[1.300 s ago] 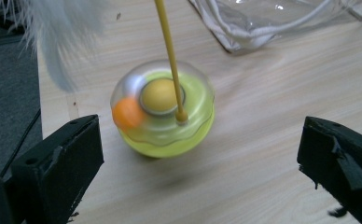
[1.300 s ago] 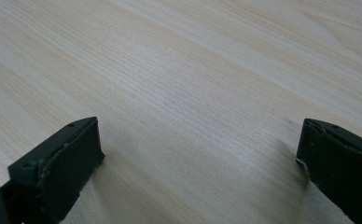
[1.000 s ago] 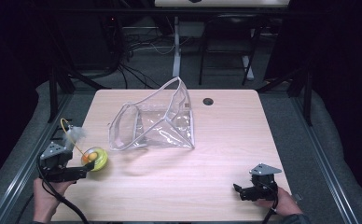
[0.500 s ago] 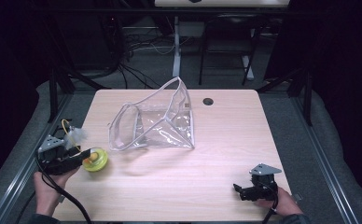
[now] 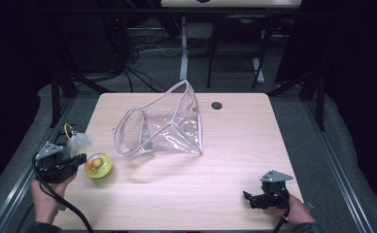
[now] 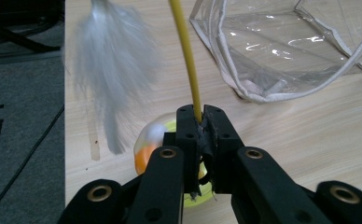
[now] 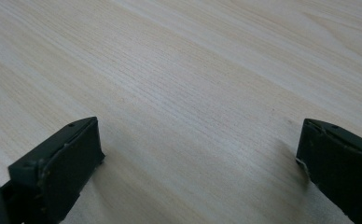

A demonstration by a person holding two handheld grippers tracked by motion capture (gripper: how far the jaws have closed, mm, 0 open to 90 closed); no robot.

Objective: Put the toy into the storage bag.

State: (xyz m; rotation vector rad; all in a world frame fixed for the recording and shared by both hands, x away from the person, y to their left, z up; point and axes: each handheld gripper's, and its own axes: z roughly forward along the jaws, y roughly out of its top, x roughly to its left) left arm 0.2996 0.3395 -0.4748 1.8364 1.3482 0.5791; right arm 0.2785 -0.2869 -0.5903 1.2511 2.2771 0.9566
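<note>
A cat toy stands at the table's left edge: a yellow-green ball base [image 5: 98,165] with an orange and white ball inside, a yellow wire stem [image 6: 184,51] and a white feather [image 6: 110,70] at its tip. My left gripper [image 5: 75,162] is shut on the yellow stem [image 5: 68,132] just above the base [image 6: 147,154]. A clear plastic zip pouch [image 5: 160,127] lies open-mouthed in the table's middle, its rim [image 6: 244,88] ahead and right of the toy. My right gripper [image 5: 248,198] rests open near the front right edge, jaws wide over bare wood [image 7: 193,112].
The wooden table [image 5: 235,145] has a round cable hole [image 5: 217,105] at the back. Dark floor, cables and stand legs [image 5: 184,43] lie beyond it. A metal rail [image 5: 11,194] runs along the left side.
My left gripper has pulled the toy slightly left and back toward the table's left edge; the feather swings. The right gripper has not moved.
</note>
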